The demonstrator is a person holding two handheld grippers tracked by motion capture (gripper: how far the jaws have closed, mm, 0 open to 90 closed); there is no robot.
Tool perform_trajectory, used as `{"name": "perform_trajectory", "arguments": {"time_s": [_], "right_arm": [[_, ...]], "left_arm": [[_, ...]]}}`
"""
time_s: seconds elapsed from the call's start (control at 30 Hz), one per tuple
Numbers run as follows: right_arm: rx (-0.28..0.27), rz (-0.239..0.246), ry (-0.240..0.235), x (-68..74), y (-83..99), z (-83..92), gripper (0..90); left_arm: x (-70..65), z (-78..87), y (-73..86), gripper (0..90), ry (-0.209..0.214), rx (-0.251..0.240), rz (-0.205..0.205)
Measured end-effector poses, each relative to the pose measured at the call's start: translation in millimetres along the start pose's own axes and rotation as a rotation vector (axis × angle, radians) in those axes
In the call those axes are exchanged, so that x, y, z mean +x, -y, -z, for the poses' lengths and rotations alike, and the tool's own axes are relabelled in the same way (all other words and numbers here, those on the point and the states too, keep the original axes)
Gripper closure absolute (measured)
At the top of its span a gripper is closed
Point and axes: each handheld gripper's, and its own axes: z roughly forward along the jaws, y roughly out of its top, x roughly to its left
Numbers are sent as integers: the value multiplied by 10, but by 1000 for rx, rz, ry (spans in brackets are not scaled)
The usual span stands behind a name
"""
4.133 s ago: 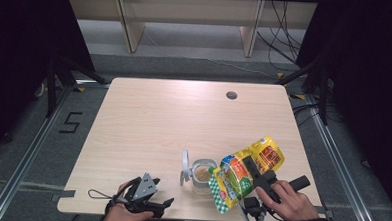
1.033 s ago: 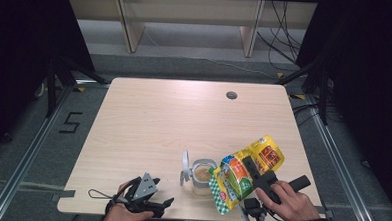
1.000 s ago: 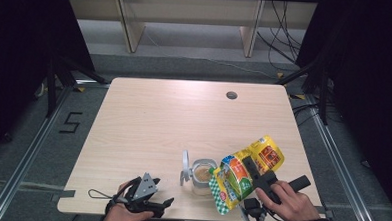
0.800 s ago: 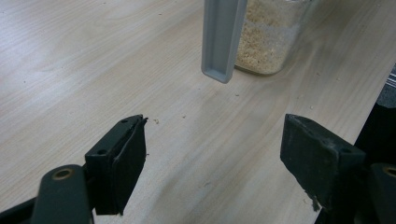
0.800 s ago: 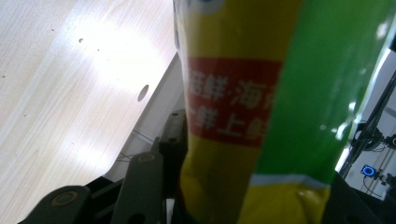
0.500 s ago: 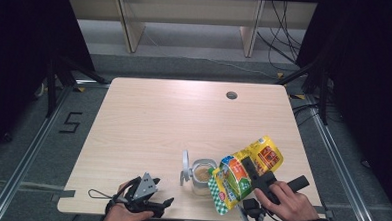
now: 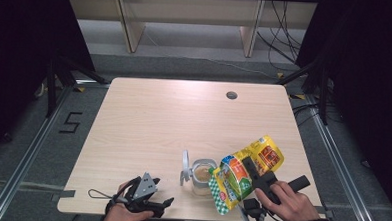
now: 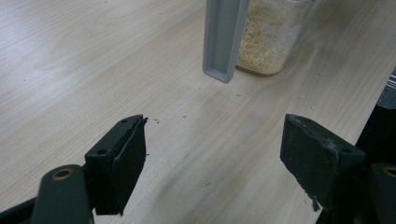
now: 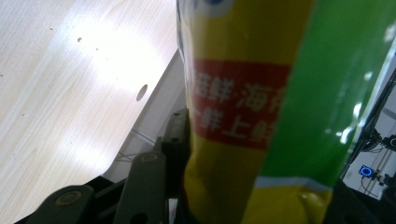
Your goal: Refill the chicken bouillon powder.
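Observation:
A yellow and green snack bag (image 7: 236, 175) hangs tilted, its lower end over a small glass jar (image 7: 201, 175) of tan granules near the table's front edge. My right gripper (image 7: 247, 172) is shut on the bag (image 9: 252, 107), and its left jaw shows pressed against the bag's side in the right gripper view. The jar's grey flip lid (image 7: 185, 165) stands open to its left. My left gripper (image 7: 161, 199) rests on the table at the front left, open and holding nothing. In the left gripper view its jaws (image 8: 212, 158) face the jar (image 8: 271, 37) and lid (image 8: 224, 37).
The wooden table (image 7: 158, 119) has a round cable hole (image 7: 231, 95) at the back right. Crumbs lie on the wood by the jar. Shelving stands behind the table, and metal rails run along both sides of the floor.

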Motion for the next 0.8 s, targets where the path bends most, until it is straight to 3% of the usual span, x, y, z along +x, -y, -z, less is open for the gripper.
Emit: {"name": "perform_trajectory", "arguments": {"time_s": [0.13, 0.17, 0.2, 0.27, 0.3, 0.53, 0.67, 0.7, 0.8], "right_arm": [[-7, 9, -1, -9, 1, -3, 643], [-9, 8, 1, -11, 4, -3, 646], [-9, 8, 1, -11, 4, -3, 646], [-10, 7, 2, -16, 7, 0, 648], [-11, 8, 2, -18, 7, 0, 648], [-11, 7, 3, -17, 13, 4, 651], [-3, -19, -1, -16, 13, 12, 651], [-4, 12, 3, -35, 26, 12, 652], [-7, 17, 6, -41, 28, 14, 652]], "left_arm": [[2, 7, -4, 223, 7, 7, 2], [13, 5, -7, 223, 3, 0, -24], [13, 5, -7, 223, 3, 0, -24], [14, 5, -6, 223, 3, 0, -23], [1, 0, 1, 223, -3, 0, 6], [2, -1, 2, 223, -6, -5, 5], [4, -1, 2, 223, -7, -5, 5], [3, -1, 2, 223, -7, -5, 5], [4, 1, 0, 223, -5, -2, 4]]}}
